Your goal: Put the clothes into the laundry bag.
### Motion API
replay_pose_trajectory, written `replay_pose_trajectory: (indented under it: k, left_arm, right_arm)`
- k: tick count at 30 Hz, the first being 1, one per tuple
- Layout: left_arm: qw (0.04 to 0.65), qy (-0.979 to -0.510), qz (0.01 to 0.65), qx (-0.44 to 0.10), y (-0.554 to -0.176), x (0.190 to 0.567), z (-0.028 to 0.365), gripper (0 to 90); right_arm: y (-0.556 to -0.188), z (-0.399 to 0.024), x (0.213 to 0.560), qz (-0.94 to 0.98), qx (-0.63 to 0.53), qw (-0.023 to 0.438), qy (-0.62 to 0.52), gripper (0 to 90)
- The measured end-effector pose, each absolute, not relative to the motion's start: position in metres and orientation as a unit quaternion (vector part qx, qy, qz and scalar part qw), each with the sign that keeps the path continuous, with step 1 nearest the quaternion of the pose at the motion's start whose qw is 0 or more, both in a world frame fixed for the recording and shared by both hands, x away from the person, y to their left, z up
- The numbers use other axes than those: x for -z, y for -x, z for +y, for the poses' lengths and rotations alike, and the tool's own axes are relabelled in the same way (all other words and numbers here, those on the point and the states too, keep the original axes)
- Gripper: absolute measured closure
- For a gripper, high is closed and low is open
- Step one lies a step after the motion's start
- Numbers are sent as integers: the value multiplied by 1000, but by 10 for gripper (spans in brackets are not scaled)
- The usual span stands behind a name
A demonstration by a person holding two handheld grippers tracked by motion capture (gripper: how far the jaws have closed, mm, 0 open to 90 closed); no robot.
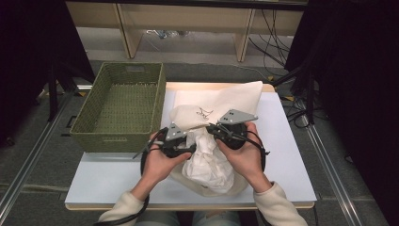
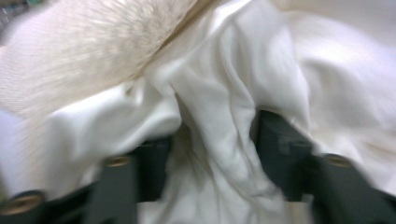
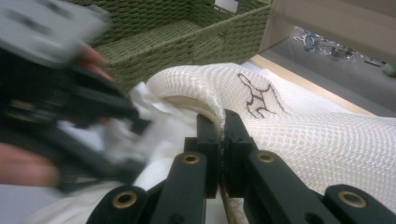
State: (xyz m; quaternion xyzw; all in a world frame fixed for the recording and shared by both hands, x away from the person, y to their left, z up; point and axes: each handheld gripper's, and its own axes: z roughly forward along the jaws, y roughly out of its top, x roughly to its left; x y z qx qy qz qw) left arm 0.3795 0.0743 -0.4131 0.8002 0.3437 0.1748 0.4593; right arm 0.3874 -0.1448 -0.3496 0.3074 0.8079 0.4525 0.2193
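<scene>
Work in hand: a white garment (image 1: 208,162) is being fed into a cream mesh bag (image 1: 221,103) on the table (image 1: 291,165).
Key relation: the bag mouth lies between the two tongs, its rim lifted on the person's right side; the garment sits just below and in front of that rim, toward the person. The bag's long axis runs away from the person, toward the far right corner of the table.
Nearer hand: the left tongs (image 1: 190,141) are at the garment itself; the right tongs (image 1: 211,127) are at the bag rim and not on the garment.
Right tongs, state: clenched on the folded rim of the mesh bag (image 3: 261,126); in the right gripper view the jaws stand together with the mesh edge pinched between them.
Left tongs, state: parted about halfway. In the left gripper view a ridge of the garment (image 2: 219,140) stands between the jaws, with fabric draped over both; no firm pinch can be confirmed, so I judge them released.
Garment, appearance: thin, smooth white cloth, heavily crumpled, bunched into a loose heap at the bag opening.
Bag, appearance: open-weave cream mesh with a small dark line drawing (image 3: 259,95) on its upper face.
Bystander item: green woven basket (image 1: 123,106), left of the bag, overhanging the table edge.
Judgement: the next move likely turns on pushing cloth away from the person, under the held rim.
</scene>
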Motion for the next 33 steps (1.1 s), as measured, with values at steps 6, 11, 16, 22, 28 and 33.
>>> replay_pose_trajectory:
  k: [6,11,16,22,28,33]
  left_arm:
    - [472,-798,322,-193,-338,396,107,283]
    - [454,-811,328,-170,-340,419,100,275]
    - [413,-836,325,-160,-367,449,70,365]
    - [386,-843,338,-163,-385,464,47,670]
    - [451,-806,357,-138,-379,444,56,826]
    - [492,-787,338,-155,-363,411,53,832]
  right_arm:
    - [-388,-146,348,809,-448,222,-308,880]
    - [-388,-145,348,811,-443,230,-305,879]
    - [-388,-144,350,813,-443,215,-313,879]
    - [-388,-142,354,814,-443,214,-308,880]
    - [-386,-140,353,815,-444,217,-304,880]
    - [-382,-137,348,810,-458,216,-296,883]
